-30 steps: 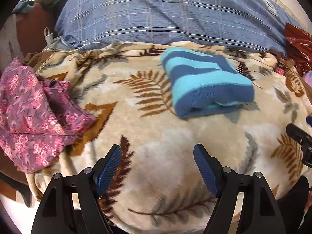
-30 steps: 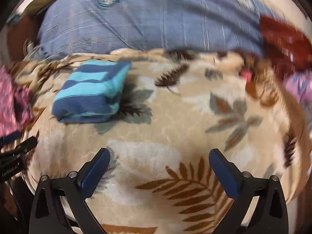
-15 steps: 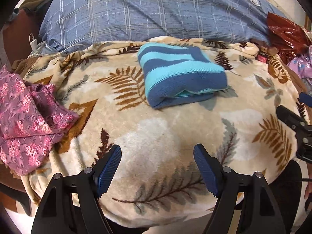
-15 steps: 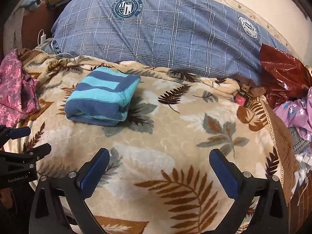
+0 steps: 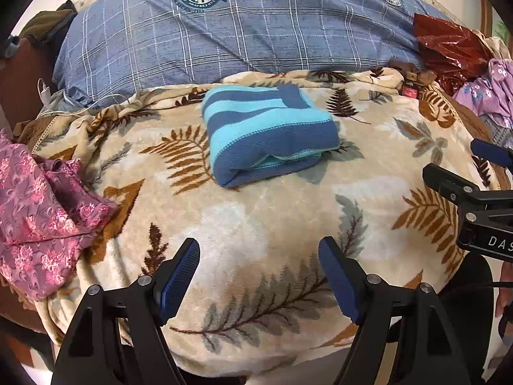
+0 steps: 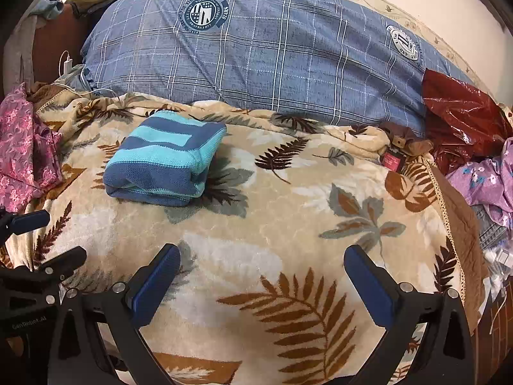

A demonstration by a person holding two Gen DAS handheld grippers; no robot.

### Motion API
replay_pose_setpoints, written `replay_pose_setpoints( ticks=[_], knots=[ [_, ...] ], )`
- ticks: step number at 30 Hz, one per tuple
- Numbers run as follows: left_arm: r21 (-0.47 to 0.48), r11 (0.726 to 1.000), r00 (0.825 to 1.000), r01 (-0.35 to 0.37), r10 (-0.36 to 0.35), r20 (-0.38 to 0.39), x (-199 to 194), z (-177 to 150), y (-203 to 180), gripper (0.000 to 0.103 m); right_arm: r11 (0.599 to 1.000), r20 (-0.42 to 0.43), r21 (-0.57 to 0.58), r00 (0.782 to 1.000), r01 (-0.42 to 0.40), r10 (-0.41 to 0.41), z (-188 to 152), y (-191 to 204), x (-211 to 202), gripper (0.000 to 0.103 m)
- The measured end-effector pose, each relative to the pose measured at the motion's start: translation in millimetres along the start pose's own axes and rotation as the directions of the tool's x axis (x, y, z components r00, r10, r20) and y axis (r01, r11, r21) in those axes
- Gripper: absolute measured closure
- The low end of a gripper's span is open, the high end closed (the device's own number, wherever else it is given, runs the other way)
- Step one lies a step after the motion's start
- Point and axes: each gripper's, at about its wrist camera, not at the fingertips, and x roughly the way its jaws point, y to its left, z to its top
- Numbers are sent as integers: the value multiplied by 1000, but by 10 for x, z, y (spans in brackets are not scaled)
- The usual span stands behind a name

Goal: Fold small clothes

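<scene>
The left claw (image 5: 259, 258) hangs over the near part of the blanket (image 5: 243, 224) with its jaws spread wide and nothing between them; its blue pads (image 5: 179, 276) touch no cloth. The right claw (image 6: 262, 268) is likewise wide open and empty, above the blanket's near edge, and it shows at the right border of the left view (image 5: 481, 192), while the left claw shows at the left border of the right view (image 6: 35, 256), so the two sit side by side, apart. Ahead of the left claw and a little to its right, well beyond the pads, lies the folded sweater (image 5: 269, 134), striped dark blue and turquoise, a compact bundle resting on the blanket with its folded edges facing the claws. From the right claw the sweater (image 6: 166, 163) is ahead and to the left. Beyond the sweater a blue checked pillow (image 5: 243, 29) runs across the far side, carrying round crests. Left of the left claw a pink flowered cloth (image 5: 38, 211) hangs over the blanket's edge. Far right of the right claw lie a red plastic bag (image 6: 461, 112), a purple flowered garment (image 6: 490, 183), and, near the pillow's end, a small red box (image 6: 392, 160). A white charger (image 6: 66, 64) with its cable sits at the pillow's left end.
</scene>
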Motion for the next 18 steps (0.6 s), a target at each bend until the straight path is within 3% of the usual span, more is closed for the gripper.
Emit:
replay_pose_setpoints(
  ticks=[6,9,18],
  knots=[
    [5,999,999,46,-46,3,10,77,-6,26,1000,-7,10,1000,-3,3,-4,-26,28,0],
    [13,999,998,45,-46,40,-73,122,-36,24,1000,-14,18,1000,-9,9,-3,-43,55,0],
    [13,998,997,67,-67,38,-98,186,-110,24,999,-25,38,1000,1,0,6,-124,116,0]
  ],
)
